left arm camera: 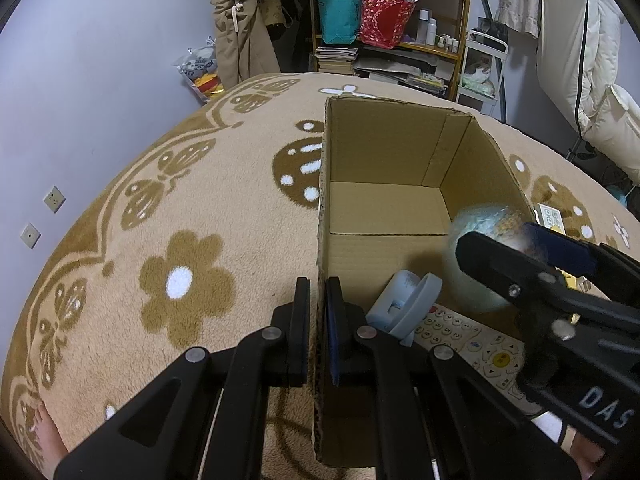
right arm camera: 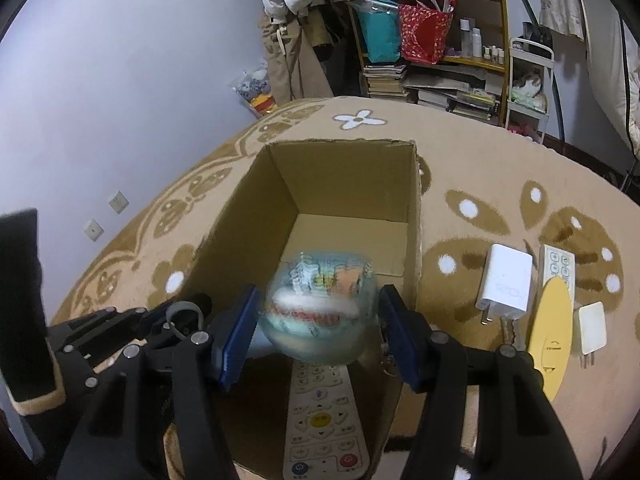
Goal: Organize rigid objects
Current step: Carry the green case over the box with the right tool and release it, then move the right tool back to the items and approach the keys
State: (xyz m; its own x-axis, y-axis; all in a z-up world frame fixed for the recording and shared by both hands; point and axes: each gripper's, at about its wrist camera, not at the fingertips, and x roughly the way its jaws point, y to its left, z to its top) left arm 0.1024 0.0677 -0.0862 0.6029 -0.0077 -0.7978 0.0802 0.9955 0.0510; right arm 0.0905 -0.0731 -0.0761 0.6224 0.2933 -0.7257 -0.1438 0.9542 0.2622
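Angling right tongs (right arm camera: 318,334) over box (right arm camera: 340,168)

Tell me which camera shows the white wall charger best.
The right wrist view: the white wall charger lies whole on the rug, right of the cardboard box. The left wrist view doesn't show it; the right claw blocks that side.

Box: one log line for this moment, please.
left gripper: shut on box wall | right gripper: blurred tub between jaws, contact unclear | remote: in box
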